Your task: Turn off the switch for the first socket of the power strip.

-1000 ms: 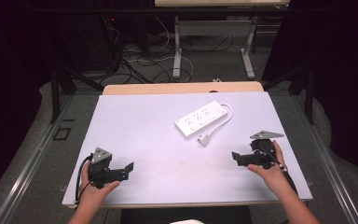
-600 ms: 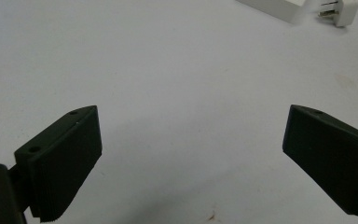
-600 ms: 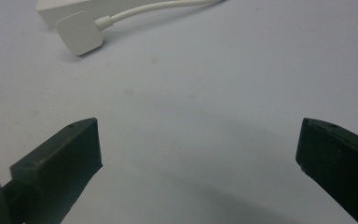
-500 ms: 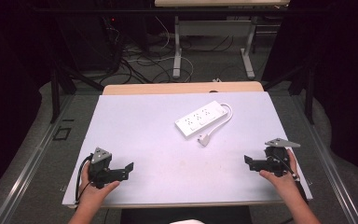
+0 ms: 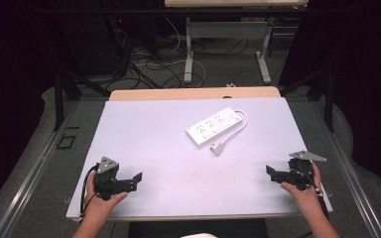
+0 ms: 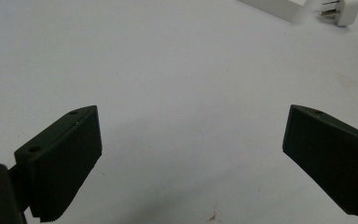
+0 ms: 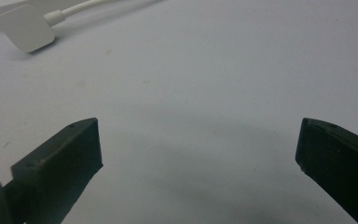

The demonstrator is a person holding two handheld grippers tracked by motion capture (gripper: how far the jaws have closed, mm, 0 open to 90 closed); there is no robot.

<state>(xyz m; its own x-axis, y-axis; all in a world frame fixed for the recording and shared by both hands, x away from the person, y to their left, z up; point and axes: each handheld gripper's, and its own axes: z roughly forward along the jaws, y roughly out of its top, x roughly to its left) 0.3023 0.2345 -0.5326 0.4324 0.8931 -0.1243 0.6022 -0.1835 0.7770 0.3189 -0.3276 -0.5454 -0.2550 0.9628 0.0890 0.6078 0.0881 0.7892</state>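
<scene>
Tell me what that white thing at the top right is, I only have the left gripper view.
Observer: A white power strip, lying at an angle on the table's far half.
Operator: How does its cable run?
Observer: The cable loops round the strip's right end back to the plug, which lies just nearer than the strip.
Operator: And the right gripper?
Observer: The right gripper is open, fingers wide apart over bare table, holding nothing.

White power strip lies diagonally mid-table, unplugged.
</scene>
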